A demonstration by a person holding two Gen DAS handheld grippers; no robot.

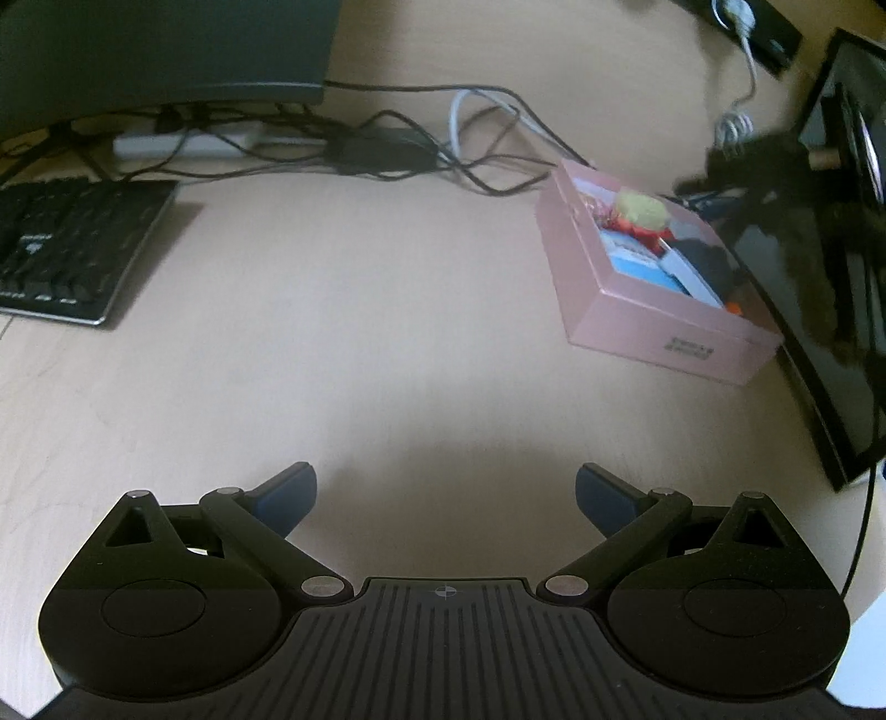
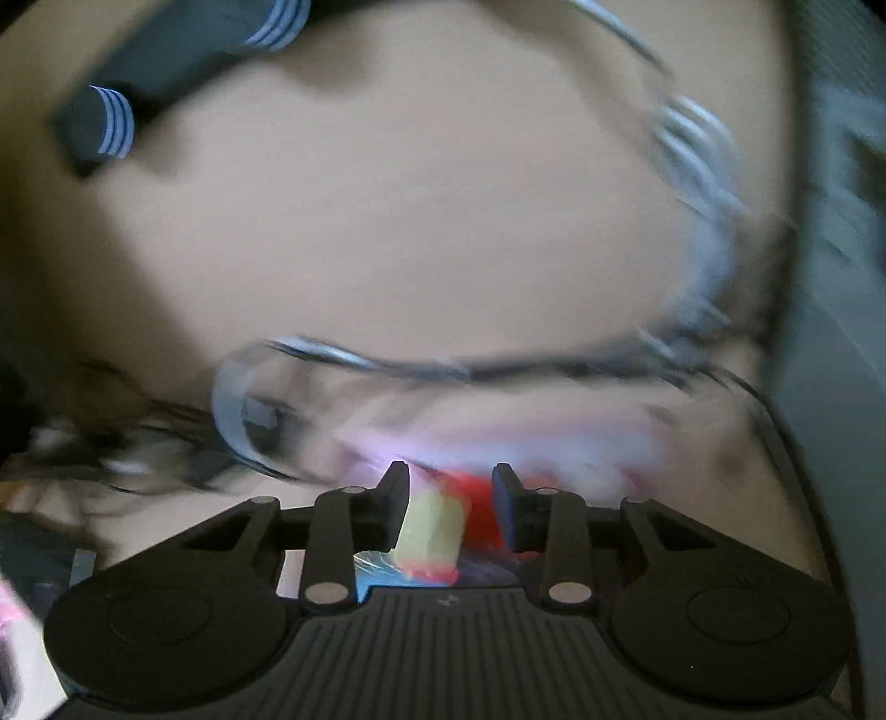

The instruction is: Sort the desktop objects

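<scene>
- In the left wrist view we see our left gripper [image 1: 446, 498] at the bottom of the frame, its jaws spread wide with nothing between them, above bare tan desk [image 1: 343, 332].
- The pink box [image 1: 653, 310] sits at the right of that frame, open at the top, already holding a jumble of small items: a yellowish-green lump over something red [image 1: 642, 213], blue and white pieces, a dark piece.
- A black keyboard [image 1: 72, 249] lies at the left edge, a dark monitor base [image 1: 166, 50] at the upper left, and a tangle of cables [image 1: 432, 144] runs across the top centre.
- A dark screen [image 1: 819, 310] stands along the right edge, just beside the box.
- In the right wrist view our right gripper [image 2: 451, 498] is at the bottom centre, jaws drawn in close on a yellow and red object [image 2: 437, 531]; the fingers press its two sides.
- That view is heavily blurred. We make out a pale cable [image 2: 703, 183] curving down the right side, and a dark bar with white stripes [image 2: 166, 66] at the upper left.
- Pink and blue smears show beneath the held object; we cannot tell what they are.
</scene>
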